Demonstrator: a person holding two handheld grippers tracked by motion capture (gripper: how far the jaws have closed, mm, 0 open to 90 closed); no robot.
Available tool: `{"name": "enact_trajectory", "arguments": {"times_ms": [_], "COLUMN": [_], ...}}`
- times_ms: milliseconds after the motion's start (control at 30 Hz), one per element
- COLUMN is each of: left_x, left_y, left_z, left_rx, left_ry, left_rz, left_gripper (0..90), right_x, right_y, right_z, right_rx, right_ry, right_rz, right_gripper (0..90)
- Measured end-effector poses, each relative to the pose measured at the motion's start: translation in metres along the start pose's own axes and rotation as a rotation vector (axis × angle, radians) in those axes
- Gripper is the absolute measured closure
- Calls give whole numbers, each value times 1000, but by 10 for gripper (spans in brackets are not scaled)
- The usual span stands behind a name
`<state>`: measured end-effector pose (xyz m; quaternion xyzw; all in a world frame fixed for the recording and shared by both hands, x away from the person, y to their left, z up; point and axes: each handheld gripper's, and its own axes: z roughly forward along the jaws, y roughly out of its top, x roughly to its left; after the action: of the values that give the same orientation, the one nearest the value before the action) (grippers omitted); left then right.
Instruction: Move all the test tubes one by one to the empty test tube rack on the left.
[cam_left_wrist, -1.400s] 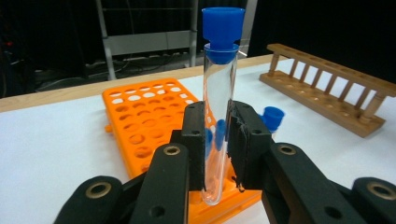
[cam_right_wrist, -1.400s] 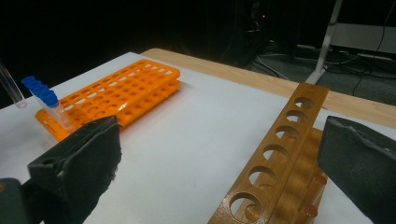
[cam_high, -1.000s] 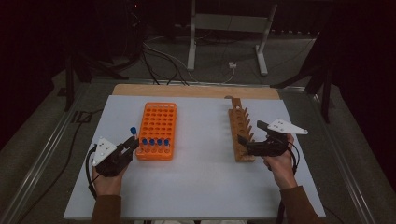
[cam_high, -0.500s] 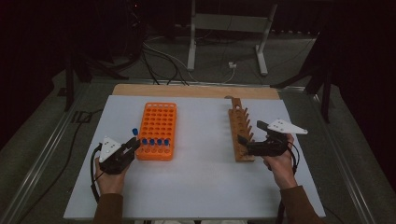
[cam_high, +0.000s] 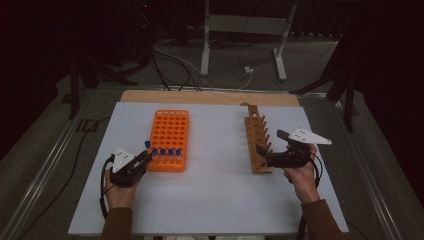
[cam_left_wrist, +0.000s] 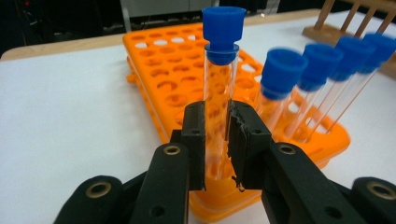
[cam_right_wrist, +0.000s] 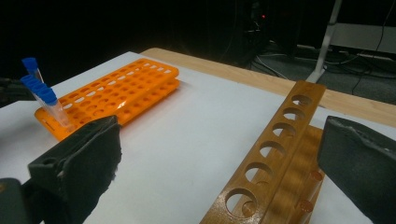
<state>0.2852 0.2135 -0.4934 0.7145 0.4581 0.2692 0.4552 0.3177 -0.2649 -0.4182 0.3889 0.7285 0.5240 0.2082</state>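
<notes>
Left gripper view shows the left gripper (cam_left_wrist: 217, 140) pinching a clear test tube (cam_left_wrist: 219, 88) with a blue cap; the two black pads press on the glass from either side, low on the tube, and the cap stands well above them. The tube is upright, at the near corner of the orange rack (cam_left_wrist: 177, 79), its lower part hidden behind the jaws. Four more blue-capped tubes (cam_left_wrist: 322, 70) lean in the rack's near row, just beside the held one. In the high view the same gripper (cam_high: 142, 160) sits at the rack's near left corner (cam_high: 170, 135). The right gripper (cam_high: 265, 155) rests against the near end of the wooden rack (cam_high: 256, 135), its jaws spread wide with the rack's holed top rail (cam_right_wrist: 275, 144) between them, untouched.
</notes>
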Motion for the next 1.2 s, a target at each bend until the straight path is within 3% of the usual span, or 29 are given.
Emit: {"name": "enact_trajectory", "arguments": {"times_ms": [367, 567, 967, 1200], "left_x": [-1, -3, -5, -4], "left_y": [-2, -4, -5, -4], "left_z": [1, 3, -1, -1], "left_rx": [24, 69, 104, 108], "left_ry": [3, 9, 16, 13], "left_rz": [-1, 20, 28, 25], "left_gripper": [784, 785, 786, 786], "right_x": [1, 0, -1, 2], "right_y": [-2, -3, -5, -8], "right_z": [2, 3, 3, 7], "right_rx": [13, 16, 21, 39], "right_ry": [2, 3, -3, -16], "right_rz": [-3, -2, 1, -23], "right_gripper": [0, 0, 0, 0]}}
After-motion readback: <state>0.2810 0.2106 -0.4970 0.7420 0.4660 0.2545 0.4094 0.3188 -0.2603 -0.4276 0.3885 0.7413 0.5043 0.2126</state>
